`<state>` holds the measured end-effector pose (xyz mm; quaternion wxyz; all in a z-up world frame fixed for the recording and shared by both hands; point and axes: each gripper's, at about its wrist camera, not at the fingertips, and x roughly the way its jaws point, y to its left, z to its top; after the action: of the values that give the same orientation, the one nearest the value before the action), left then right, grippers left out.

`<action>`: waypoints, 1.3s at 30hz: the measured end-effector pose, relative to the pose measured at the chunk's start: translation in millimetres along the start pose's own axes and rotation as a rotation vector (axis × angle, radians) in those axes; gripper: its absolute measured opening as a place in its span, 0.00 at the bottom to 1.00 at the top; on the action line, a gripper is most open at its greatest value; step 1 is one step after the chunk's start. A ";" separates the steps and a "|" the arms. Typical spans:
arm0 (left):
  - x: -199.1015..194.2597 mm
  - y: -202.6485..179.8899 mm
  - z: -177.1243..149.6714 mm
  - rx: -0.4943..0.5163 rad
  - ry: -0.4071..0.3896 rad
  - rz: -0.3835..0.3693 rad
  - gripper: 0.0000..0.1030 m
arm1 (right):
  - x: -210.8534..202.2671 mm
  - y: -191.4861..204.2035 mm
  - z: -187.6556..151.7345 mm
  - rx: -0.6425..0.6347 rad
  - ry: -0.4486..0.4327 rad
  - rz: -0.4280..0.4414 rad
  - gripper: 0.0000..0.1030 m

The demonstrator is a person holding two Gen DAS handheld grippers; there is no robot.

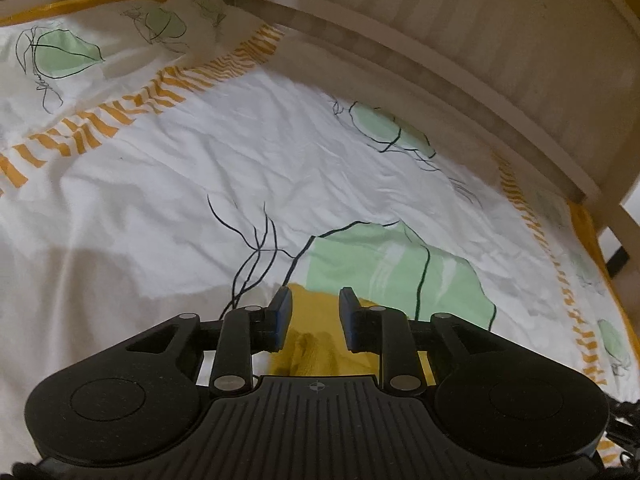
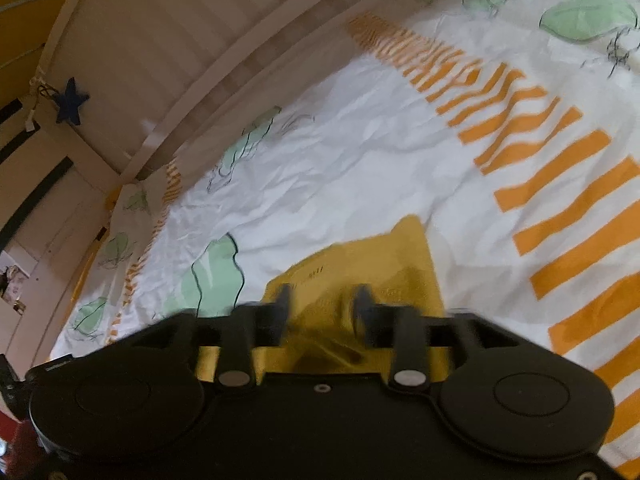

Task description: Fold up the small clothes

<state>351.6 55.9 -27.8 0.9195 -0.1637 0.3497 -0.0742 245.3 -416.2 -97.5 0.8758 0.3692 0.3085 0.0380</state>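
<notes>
- The yellow cloth [image 2: 360, 264] lies on the bed [image 1: 200, 184], under both grippers.
- Left gripper [image 1: 315, 312] and right gripper [image 2: 323, 308]: fingers apart, holding nothing.
- We should pinch matching corners, lift together, and keep the edges aligned.
- The cloth looks soft and limp; the duvet is creased cotton and may get caught up too.

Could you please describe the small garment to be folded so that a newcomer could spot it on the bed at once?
Start from the bed's white duvet cover, printed with pale green leaves and orange stripes. The yellow garment lies on it, right in front of both grippers, beside a large green leaf print. It is the only solid mustard-yellow piece, and it is loose cloth, not print.
</notes>
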 end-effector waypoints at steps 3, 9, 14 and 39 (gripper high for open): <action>-1.1 -5.9 -0.7 0.033 0.016 0.010 0.24 | -6.2 1.0 3.8 -0.022 -0.037 -0.023 0.62; -15.0 -52.0 -23.5 0.293 0.065 -0.043 0.25 | -17.2 22.8 8.9 -0.138 -0.062 -0.054 0.62; -13.8 -75.8 -55.7 0.438 0.158 -0.091 0.25 | -16.5 53.8 -4.1 -0.341 -0.025 -0.071 0.62; 10.9 -68.4 -73.6 0.414 0.313 -0.042 0.25 | 15.6 96.2 -72.8 -0.745 0.283 -0.026 0.61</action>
<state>309.2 -29.2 -62.1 0.8664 0.0344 0.4615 -0.1876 232.0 -296.5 -80.1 0.8989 0.0135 0.3961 0.1867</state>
